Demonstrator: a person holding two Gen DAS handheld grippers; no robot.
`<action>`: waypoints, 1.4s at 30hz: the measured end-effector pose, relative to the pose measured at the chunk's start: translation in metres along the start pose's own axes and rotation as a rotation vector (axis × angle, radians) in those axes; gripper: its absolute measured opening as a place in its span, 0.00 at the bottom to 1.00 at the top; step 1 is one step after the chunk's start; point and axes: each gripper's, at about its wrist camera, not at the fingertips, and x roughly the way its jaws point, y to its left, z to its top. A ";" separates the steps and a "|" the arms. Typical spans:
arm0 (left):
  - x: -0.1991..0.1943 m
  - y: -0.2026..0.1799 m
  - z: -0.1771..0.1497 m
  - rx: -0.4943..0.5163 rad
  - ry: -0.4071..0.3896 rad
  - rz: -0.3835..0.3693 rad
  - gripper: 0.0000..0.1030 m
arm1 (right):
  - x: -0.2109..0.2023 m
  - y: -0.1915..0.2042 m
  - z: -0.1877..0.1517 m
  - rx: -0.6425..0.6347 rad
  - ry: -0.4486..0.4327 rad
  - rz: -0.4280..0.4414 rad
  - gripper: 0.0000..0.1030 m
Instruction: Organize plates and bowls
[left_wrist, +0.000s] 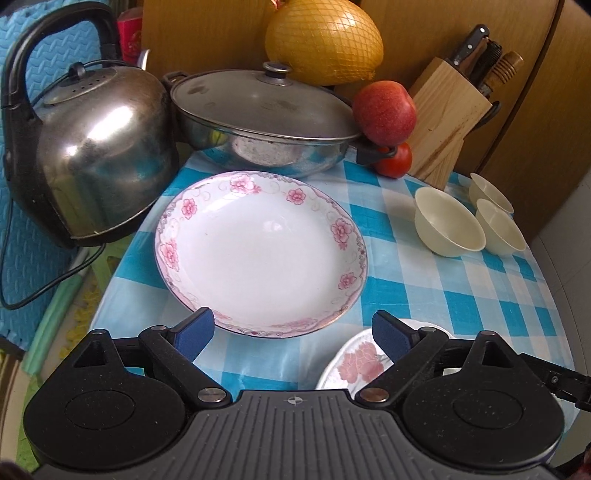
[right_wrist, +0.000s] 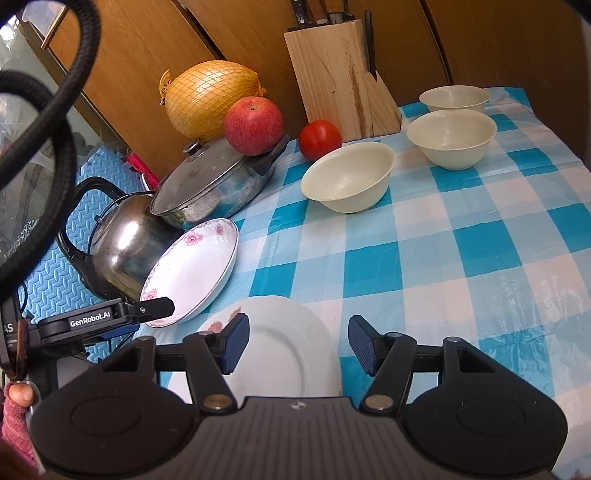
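Observation:
A deep white plate with pink flowers (left_wrist: 260, 251) lies on the blue checked cloth, in front of my left gripper (left_wrist: 293, 332), which is open and empty at its near rim. The plate also shows in the right wrist view (right_wrist: 192, 273). A second white plate with a rose print (left_wrist: 354, 363) (right_wrist: 280, 347) lies at the near edge, under my open, empty right gripper (right_wrist: 297, 341). Three cream bowls (right_wrist: 349, 177) (right_wrist: 452, 138) (right_wrist: 455, 98) stand apart at the back right; they also show in the left wrist view (left_wrist: 448, 221).
A steel kettle (left_wrist: 96, 158) and a lidded pan (left_wrist: 266, 122) stand behind the flowered plate. An apple (right_wrist: 254, 124) rests on the pan handle, with a tomato (right_wrist: 320, 139), a netted pomelo (right_wrist: 210, 98) and a knife block (right_wrist: 338, 79) at the back.

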 end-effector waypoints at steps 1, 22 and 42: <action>0.001 0.003 0.003 -0.016 0.000 0.007 0.93 | 0.004 0.003 0.002 0.003 0.009 0.008 0.55; 0.025 0.064 0.042 -0.203 0.035 0.088 0.93 | 0.082 0.044 0.054 -0.045 0.055 0.036 0.55; 0.088 0.038 0.054 -0.040 0.093 0.182 0.78 | 0.177 0.056 0.063 -0.086 0.204 0.090 0.12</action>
